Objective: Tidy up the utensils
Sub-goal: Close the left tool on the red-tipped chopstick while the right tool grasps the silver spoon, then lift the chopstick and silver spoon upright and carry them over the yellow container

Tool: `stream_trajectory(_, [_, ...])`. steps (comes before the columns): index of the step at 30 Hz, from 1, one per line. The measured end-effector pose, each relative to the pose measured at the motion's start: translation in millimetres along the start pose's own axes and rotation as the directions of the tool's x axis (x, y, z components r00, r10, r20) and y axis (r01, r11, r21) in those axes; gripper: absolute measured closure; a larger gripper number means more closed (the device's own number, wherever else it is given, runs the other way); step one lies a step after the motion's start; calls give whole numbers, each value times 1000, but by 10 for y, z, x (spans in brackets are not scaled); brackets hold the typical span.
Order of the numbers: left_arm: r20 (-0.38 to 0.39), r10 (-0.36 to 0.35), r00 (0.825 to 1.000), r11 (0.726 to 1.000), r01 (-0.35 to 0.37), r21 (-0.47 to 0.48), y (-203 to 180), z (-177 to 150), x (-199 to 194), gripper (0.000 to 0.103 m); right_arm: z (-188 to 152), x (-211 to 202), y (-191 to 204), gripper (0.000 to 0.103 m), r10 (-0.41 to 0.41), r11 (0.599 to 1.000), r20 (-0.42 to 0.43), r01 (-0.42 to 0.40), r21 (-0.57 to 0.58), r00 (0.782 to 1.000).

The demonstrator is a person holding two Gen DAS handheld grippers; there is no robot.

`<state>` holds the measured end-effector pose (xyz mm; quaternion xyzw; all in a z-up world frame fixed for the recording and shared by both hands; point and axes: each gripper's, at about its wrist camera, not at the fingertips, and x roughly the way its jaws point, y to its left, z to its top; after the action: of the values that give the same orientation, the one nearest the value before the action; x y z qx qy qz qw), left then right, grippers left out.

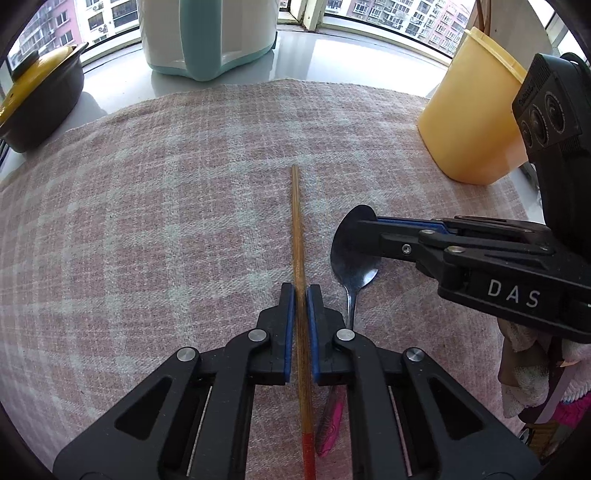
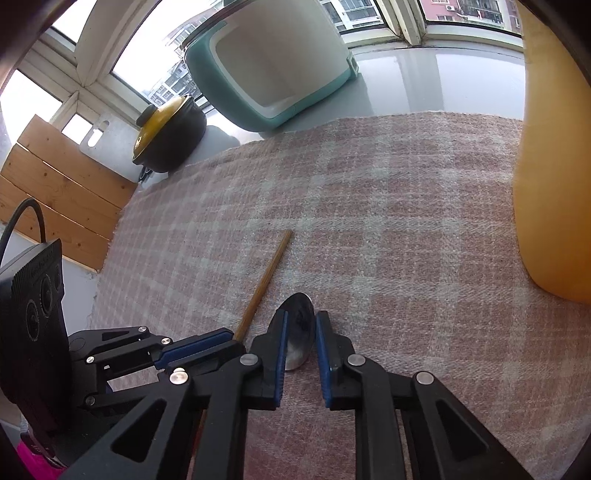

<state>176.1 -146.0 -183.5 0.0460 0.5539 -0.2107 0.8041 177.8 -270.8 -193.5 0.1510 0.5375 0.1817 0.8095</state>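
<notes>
A wooden chopstick [image 1: 297, 229] with a red end lies lengthwise on the pink checked cloth [image 1: 166, 184]. My left gripper [image 1: 301, 290] is shut on it, with both blue pads against its shaft. Just to its right lies a metal spoon [image 1: 351, 266] with a pink handle. My right gripper [image 1: 364, 229] comes in from the right over the spoon's bowl. In the right wrist view the right gripper [image 2: 300, 314] has its pads on both sides of the spoon bowl [image 2: 300, 332], shut on it. The chopstick [image 2: 271, 266] and the left gripper [image 2: 207, 341] show at the left there.
A tall yellow container [image 1: 469, 122] stands at the right on the cloth's edge. A white-and-teal jug [image 1: 207, 33] and a black pot with a yellow lid [image 1: 37, 92] stand behind the cloth by the window. Wooden boards [image 2: 55, 192] lean at the far left.
</notes>
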Motion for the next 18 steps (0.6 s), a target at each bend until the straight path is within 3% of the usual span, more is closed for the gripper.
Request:
stream_trajectory(3, [8,18,1000,1000,-18,-3,-12,19,14,96,3,14,30,89,-7,1000,2,8,-13,1000])
stream_trajectory(8, [34,44,998,999,-45,23,-53,68,58,96,1,27,63,98,-34,998,1,34,-45,999])
stream_trajectory(18, [54,-15,998,998,19,-63,159,-11,-37,99,18,-51,127,103,-31,997,28,33,-67,999])
